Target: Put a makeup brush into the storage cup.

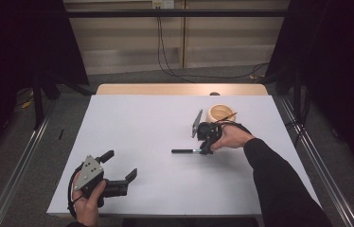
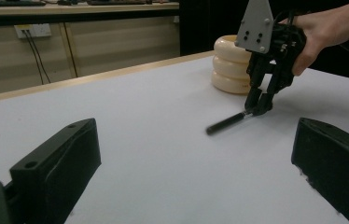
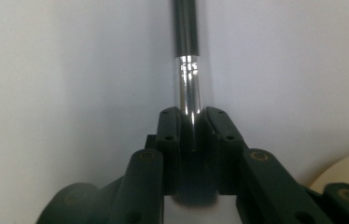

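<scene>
While the white table [image 1: 156, 137] carries little else, the cream ridged holder [image 1: 220, 113] serves as landmark: it stands toward the far right of the tabletop, and everything below is placed against it. Right gripper [image 1: 207, 150] sits just on the near side of the holder, tipped steeply down, hand wrapped over its body, grey plate angled up toward the holder. Its jaws are clamped on the pen [image 1: 186, 151], gripping the shiny metal section at one end [image 3: 189, 93]; the dark barrel points away from the holder, toward the table's middle, and lies low over the surface, contact uncertain. Left gripper [image 1: 118, 168] rests well apart from the holder, at the near left edge, jaws spread wide with nothing between them [image 2: 196, 158], facing the holder. Judgement: pen is light, rigid, slim; polished metal likely slippery, so an end grip may let it pivot. A hold nearer mid-barrel would steady it.
</scene>
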The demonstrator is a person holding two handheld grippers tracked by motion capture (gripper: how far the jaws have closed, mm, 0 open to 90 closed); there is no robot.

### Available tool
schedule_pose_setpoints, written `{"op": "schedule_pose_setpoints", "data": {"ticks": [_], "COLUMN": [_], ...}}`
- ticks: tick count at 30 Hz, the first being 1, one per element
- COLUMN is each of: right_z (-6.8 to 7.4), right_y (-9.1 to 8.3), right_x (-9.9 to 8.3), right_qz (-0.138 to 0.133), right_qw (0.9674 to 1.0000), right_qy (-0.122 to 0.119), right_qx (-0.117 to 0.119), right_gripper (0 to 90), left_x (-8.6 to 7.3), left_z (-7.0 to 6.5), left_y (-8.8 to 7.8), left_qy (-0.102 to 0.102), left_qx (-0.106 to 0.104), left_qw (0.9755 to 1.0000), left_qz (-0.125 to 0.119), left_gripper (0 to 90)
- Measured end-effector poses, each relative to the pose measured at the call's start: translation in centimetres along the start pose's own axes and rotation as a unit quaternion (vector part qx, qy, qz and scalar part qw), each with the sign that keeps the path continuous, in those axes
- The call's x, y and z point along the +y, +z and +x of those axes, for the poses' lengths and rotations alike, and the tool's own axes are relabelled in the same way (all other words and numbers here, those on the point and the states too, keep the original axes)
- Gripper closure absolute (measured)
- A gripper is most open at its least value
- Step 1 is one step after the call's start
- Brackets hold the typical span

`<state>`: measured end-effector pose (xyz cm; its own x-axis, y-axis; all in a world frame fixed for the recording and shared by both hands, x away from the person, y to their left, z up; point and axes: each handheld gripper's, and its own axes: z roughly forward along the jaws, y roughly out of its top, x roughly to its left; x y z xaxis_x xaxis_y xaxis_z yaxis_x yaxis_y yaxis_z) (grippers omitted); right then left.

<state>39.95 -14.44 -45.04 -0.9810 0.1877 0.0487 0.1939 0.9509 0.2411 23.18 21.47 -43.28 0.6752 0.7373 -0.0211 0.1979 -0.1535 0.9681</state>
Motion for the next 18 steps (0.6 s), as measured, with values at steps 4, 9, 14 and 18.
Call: {"op": "schedule_pose_setpoints", "data": {"ticks": [4, 9, 14, 18], "right_z": [0.07, -0.04, 0.27, 0.2], "right_y": [0.01, -0.04, -0.04, -0.1], "right_x": [0.14, 0.13, 0.13, 0.09], "right_qz": [0.005, 0.006, 0.004, 0.005], "right_qw": [0.9999, 0.9995, 0.9987, 0.9989], "right_qy": [0.016, 0.03, 0.051, 0.046], "right_qx": [-0.002, 0.003, -0.002, -0.01], "right_gripper": [78.4, 78.6, 78.6, 78.6], "left_x": [-0.01, -0.01, 0.02, 0.0], "left_z": [0.02, -0.02, -0.02, -0.02], "left_y": [0.0, -0.02, -0.04, -0.08], "left_qy": [0.001, -0.002, 0.001, -0.002], "left_qx": [0.001, 0.002, 0.002, 0.002], "left_qw": [1.0, 1.0, 1.0, 1.0], "left_qz": [0.0, 0.0, 0.0, 0.0], "left_gripper": [1.1, 1.2, 1.2, 1.2]}}
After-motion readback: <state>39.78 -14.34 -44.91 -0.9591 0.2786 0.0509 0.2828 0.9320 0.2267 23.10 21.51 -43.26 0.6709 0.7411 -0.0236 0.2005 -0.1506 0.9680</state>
